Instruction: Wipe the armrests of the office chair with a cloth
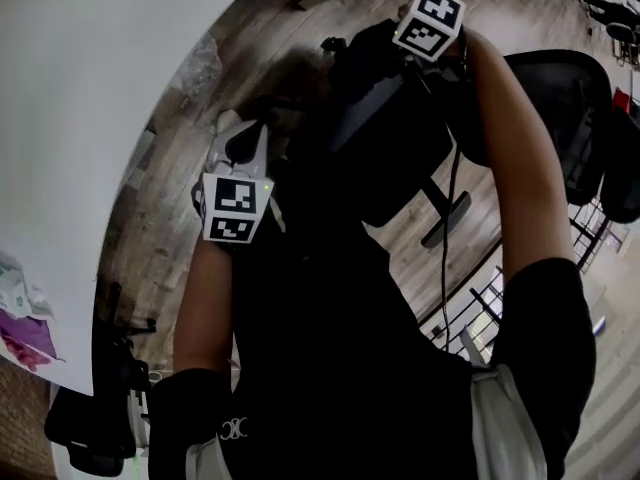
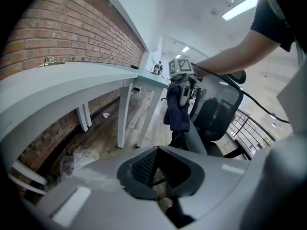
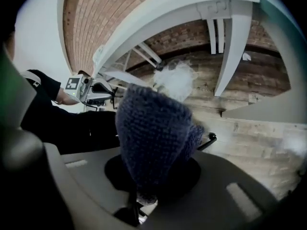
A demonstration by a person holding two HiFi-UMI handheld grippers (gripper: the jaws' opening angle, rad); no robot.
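Knitted dark-blue cloth (image 3: 153,133) is pinched in the right gripper (image 3: 140,200), bunched so a thick wad hangs down onto the armrest (image 2: 195,139) of the office chair (image 2: 218,111), seemingly meeting its upper end, ready for rubbing. Left gripper (image 2: 160,188) hovers low beside the white desk (image 2: 72,80), jaws drawn nearly together on nothing, probably so as not to crowd the wiping side
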